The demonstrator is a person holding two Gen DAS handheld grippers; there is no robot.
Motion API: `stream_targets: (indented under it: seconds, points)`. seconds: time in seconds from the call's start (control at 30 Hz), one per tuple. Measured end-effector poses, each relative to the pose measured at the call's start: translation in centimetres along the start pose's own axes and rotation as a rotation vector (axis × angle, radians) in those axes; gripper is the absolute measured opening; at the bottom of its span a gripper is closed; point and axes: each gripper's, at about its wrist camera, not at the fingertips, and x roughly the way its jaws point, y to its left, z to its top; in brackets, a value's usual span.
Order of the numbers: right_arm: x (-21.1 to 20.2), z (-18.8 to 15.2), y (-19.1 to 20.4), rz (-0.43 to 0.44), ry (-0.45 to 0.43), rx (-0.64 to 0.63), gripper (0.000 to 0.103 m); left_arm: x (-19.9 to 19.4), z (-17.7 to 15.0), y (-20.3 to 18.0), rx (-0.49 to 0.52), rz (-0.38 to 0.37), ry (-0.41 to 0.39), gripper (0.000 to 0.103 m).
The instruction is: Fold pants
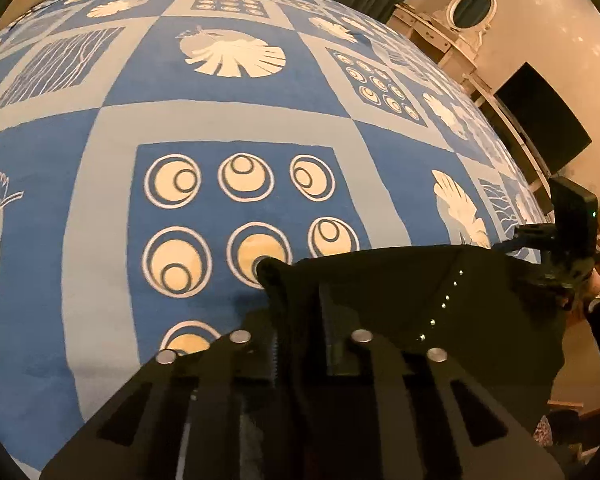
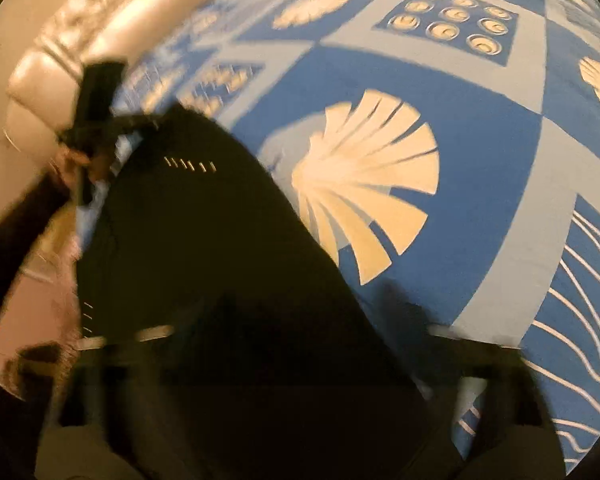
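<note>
Your left gripper (image 1: 300,312) points forward over the blue patterned rug (image 1: 100,128), its fingers closed on an edge of the black pants (image 1: 440,312), which bunch up between them and spread away toward 3 o'clock. At 3 o'clock in that view your right gripper (image 1: 556,256) sits at the far end of the same edge. From the right wrist the picture is blurred: the pants (image 2: 204,240) fill the lower left, reaching toward 10 o'clock where your left gripper (image 2: 96,120) holds the far corner. Fabric hides the right tongs, so you cannot tell their grip
</note>
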Motion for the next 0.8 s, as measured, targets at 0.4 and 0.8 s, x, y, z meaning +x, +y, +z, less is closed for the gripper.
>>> stream_targets:
  seconds: [0.4,0.8]
  points:
    - [-5.4,-2.6,4.5,-0.060,-0.167,-0.012,0.011,-4.3,-0.6,-1.0,0.025,-0.119,-0.155,0.008]
    - [-8.7,-12.3,16.5,-0.241,-0.300,-0.173,0.011,-15.6,-10.7,-4.8,0.056,-0.355,-0.334,0.008]
